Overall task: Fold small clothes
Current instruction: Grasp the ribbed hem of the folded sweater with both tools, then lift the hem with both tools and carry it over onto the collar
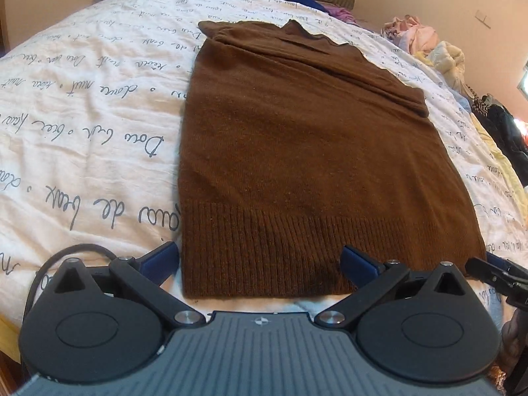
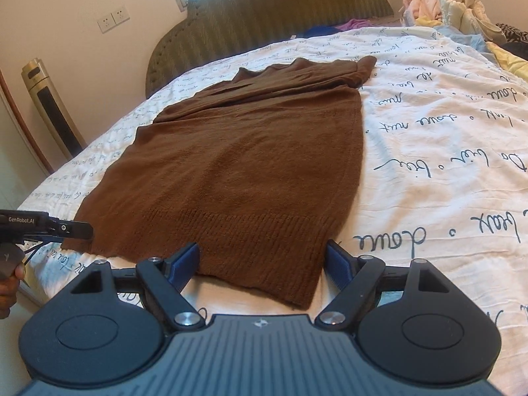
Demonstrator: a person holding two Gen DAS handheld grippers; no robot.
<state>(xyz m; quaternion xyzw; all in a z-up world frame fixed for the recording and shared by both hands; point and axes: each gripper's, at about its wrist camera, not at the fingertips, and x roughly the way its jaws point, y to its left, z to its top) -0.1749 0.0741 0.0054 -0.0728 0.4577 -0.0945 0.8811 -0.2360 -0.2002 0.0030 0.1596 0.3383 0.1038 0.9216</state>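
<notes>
The left tongs stood wide open at the near hem of the brown knitted sweater, one blue-padded finger over the sheet just beside the garment's left edge, the other over the ribbed hem band. The right tongs were likewise spread open, straddling the hem's right corner; nothing was gripped by either.

The sweater lay flat and lengthwise on the white bedsheet printed with dark handwritten script, hem nearest the cameras, with a sleeve folded diagonally across the far, upper part of the body. In the right wrist view, the left tongs' black finger was at the hem's left corner.

Beyond the garment stood an olive ribbed headboard. A heap of pale mixed clothes lay at the bed's far right edge. A gold tower-shaped appliance stood against the wall at the left.
</notes>
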